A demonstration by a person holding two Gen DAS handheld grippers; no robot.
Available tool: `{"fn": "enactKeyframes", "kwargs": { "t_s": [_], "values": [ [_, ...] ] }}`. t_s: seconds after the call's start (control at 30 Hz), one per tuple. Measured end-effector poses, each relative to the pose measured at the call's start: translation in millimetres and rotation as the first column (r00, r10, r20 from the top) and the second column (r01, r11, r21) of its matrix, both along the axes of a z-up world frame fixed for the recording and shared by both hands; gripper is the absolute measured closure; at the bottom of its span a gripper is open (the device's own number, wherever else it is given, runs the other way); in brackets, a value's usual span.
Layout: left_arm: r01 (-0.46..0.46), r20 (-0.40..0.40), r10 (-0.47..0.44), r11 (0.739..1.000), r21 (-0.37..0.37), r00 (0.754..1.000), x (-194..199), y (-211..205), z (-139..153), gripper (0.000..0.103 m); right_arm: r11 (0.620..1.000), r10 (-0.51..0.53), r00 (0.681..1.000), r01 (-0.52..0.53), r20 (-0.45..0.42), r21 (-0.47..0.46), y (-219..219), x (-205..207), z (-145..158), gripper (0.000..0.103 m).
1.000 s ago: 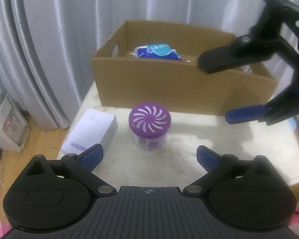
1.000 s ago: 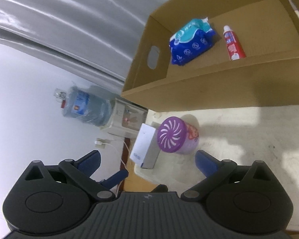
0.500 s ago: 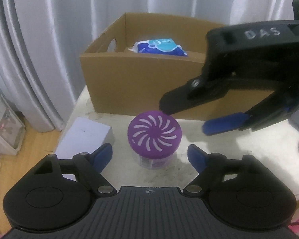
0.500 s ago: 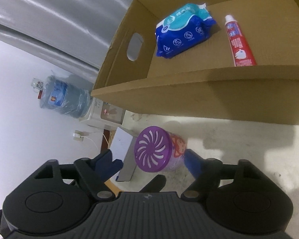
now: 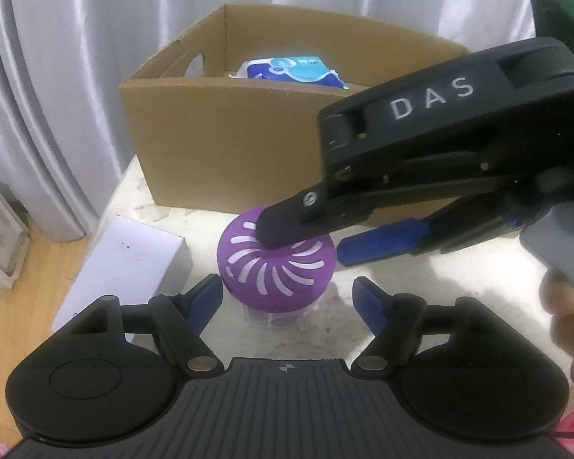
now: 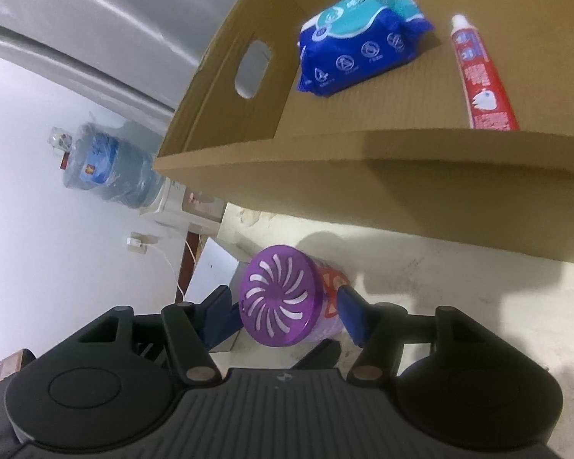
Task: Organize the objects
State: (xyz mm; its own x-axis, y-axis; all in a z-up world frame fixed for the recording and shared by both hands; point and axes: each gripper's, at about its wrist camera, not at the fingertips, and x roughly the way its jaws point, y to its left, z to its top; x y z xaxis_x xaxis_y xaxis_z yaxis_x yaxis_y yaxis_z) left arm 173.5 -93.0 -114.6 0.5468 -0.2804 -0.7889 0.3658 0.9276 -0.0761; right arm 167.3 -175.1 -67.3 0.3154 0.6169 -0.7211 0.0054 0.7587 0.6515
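Observation:
A purple-lidded air freshener jar [image 5: 275, 267] stands on the pale table in front of a cardboard box [image 5: 225, 141]. My right gripper [image 6: 285, 311] is open, with its blue fingers on either side of the jar [image 6: 279, 300]; it reaches in from the right in the left wrist view, over the lid. My left gripper [image 5: 287, 294] is open and empty, just short of the jar. The box [image 6: 382, 176] holds a blue wipes pack [image 6: 359, 42] and a red toothpaste tube [image 6: 478, 76].
A white carton [image 5: 126, 264] lies on the table left of the jar, near the table's left edge. Grey curtains hang behind the box. A water bottle [image 6: 107, 168] on a dispenser stands off the table.
My right gripper has come down and left until its fingers straddle the jar. My left gripper has moved closer to the jar.

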Motion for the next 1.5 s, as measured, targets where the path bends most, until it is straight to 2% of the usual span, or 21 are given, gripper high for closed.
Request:
{"fn": "enactKeyframes", "kwargs": {
  "t_s": [0.57, 0.73, 0.9, 1.23, 1.5],
  "values": [
    [0.022, 0.0, -0.022, 0.999, -0.04, 1.0, -16, 4, 5, 0.029, 0.999, 0.03, 0.999, -0.03, -0.018, -0.032, 5, -5, 3, 0.038],
    [0.052, -0.001, -0.052, 0.998, -0.043, 0.999, -24, -1, 8, 0.029, 0.999, 0.026, 0.999, -0.027, -0.019, -0.039, -1, -11, 6, 0.038],
    [0.098, -0.008, -0.099, 0.992, -0.08, 0.995, -29, -12, 11, 0.03, 1.0, 0.02, 0.999, -0.02, -0.036, -0.003, -8, -19, 5, 0.038],
    [0.103, 0.005, -0.103, 0.993, -0.055, 0.995, -42, -13, 15, 0.029, 0.999, -0.042, 0.999, 0.041, -0.03, -0.018, -30, -30, 10, 0.038],
    [0.098, 0.016, -0.098, 0.994, -0.042, 0.995, -37, -15, 16, 0.022, 0.997, -0.079, 0.996, 0.078, -0.029, -0.028, -39, -33, 12, 0.038]
  ]
}}
